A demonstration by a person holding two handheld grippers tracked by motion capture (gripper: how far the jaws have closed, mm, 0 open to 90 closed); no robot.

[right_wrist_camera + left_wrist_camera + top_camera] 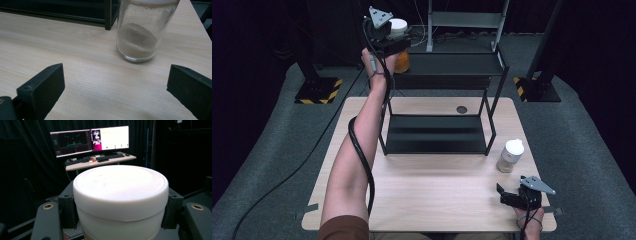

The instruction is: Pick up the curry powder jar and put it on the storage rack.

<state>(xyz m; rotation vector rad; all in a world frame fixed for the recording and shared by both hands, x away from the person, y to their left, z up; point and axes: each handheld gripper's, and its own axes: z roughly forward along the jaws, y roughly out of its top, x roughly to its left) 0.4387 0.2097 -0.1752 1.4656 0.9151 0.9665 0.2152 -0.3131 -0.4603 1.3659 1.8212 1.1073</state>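
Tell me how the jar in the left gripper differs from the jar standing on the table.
The held jar has orange contents; the table jar holds pale greyish-brown powder. The held jar is raised at the top level of the black shelf, clamped in the left gripper; the table jar stands free on the wooden table, ahead of the open right gripper. Both have white lids.

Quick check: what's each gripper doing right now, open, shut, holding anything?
Left gripper: shut on the white-lidded jar with orange contents, held up at the shelf rack's top tier.
Right gripper: open, empty, low over the table near the jar of brown powder.
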